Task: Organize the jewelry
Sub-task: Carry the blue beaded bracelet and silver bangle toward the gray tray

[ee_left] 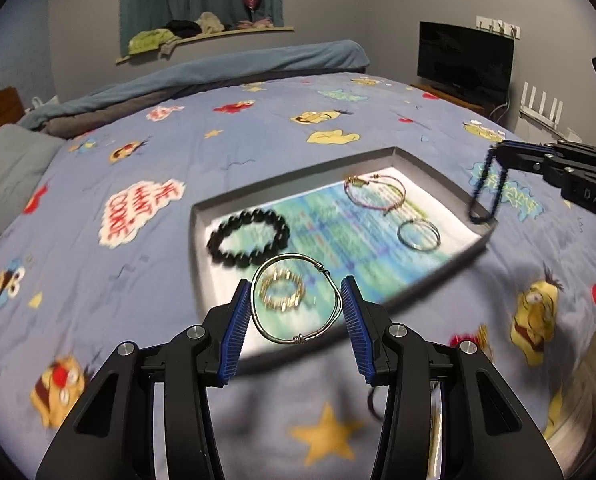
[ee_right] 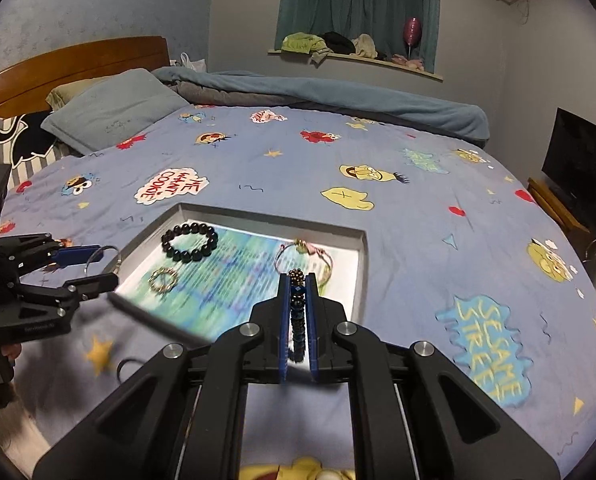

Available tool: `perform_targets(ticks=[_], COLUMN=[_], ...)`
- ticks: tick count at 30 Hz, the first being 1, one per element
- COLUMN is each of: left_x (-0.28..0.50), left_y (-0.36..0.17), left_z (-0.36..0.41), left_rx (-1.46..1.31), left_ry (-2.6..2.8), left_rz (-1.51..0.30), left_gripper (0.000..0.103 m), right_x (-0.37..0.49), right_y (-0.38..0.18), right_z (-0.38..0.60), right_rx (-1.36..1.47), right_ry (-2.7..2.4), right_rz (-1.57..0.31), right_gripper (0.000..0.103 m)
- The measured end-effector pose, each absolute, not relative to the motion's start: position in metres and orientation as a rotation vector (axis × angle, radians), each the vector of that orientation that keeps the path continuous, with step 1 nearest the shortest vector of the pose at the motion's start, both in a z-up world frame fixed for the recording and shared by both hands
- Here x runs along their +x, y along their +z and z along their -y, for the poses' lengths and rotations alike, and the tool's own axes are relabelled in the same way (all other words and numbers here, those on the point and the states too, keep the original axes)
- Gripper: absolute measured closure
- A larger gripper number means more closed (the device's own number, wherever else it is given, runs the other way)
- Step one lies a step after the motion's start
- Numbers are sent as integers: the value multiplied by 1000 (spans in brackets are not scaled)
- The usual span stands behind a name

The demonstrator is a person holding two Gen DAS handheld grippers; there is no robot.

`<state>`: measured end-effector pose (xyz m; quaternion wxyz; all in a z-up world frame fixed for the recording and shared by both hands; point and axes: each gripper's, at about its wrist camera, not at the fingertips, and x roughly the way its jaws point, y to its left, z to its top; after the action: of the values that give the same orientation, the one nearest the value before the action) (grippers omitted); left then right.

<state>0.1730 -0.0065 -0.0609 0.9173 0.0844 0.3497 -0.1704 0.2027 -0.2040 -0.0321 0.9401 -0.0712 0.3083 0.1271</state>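
above a cartoon-print bed (ee_left: 202,168), the left tongs (ee_left: 296,300) grip a silver wire bangle (ee_left: 296,299) while the right tongs (ee_right: 298,312) are clamped on a dark blue beaded bracelet (ee_right: 297,320); both hang over a grey tray (ee_right: 362,264) holding a black bead bracelet (ee_left: 249,238).

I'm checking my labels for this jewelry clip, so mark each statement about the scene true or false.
1. The left gripper holds a silver wire bangle. True.
2. The right gripper is empty. False: it is shut on a dark beaded bracelet.
3. A black bead bracelet lies in the tray. True.
4. The tray sits on a wooden desk. False: it rests on a cartoon-print bedspread.
5. The tray holds no jewelry. False: several pieces lie inside.
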Motion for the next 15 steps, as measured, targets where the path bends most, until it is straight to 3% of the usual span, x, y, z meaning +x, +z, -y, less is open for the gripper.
perform_targets(ticks=[15], left_x=[276], left_y=[-87], left_z=[72], left_rx=[222], left_ry=[-405], left_rz=[-832], left_gripper=[56], right_x=[276], right_y=[-83], right_z=[217], right_rx=[-115], right_ry=[189], right_rz=[-734], right_gripper=[96])
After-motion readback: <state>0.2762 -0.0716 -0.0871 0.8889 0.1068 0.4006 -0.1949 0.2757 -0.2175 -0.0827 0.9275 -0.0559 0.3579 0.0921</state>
